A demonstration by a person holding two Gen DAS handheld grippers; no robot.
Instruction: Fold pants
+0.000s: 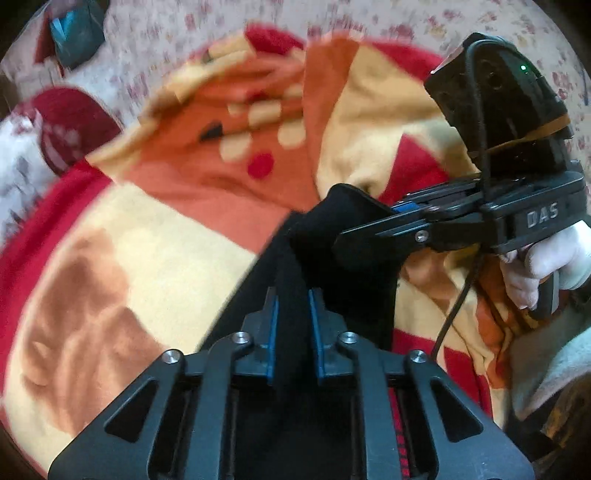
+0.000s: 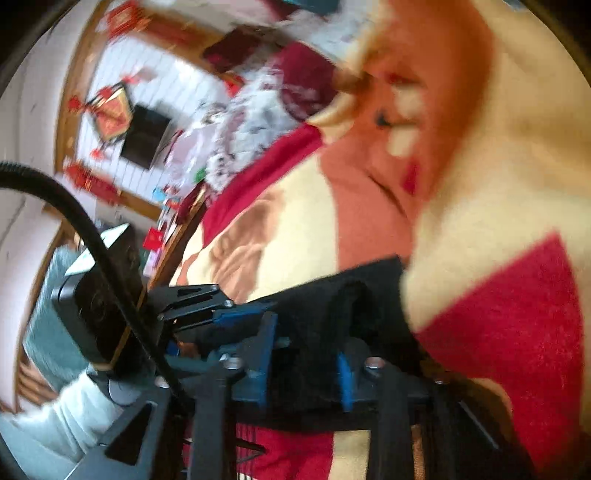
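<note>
The black pants (image 1: 317, 236) hang bunched above a red, cream and orange blanket (image 1: 155, 229). My left gripper (image 1: 293, 295) is shut on a fold of the pants that runs up between its blue pads. My right gripper (image 1: 347, 240) comes in from the right in the left wrist view and is shut on the pants' upper edge. In the right wrist view the pants (image 2: 332, 306) fill the space between my right gripper's (image 2: 306, 354) blue pads, and my left gripper (image 2: 258, 306) holds the same cloth just to the left. The two grippers are close together.
The blanket (image 2: 480, 184) covers the bed. A dark red cushion (image 1: 70, 129) and a teal and dark object (image 1: 74, 33) lie at the far left on a floral sheet. A window with red decorations (image 2: 110, 114) is at the left. A black cable (image 1: 458, 295) hangs from the right gripper.
</note>
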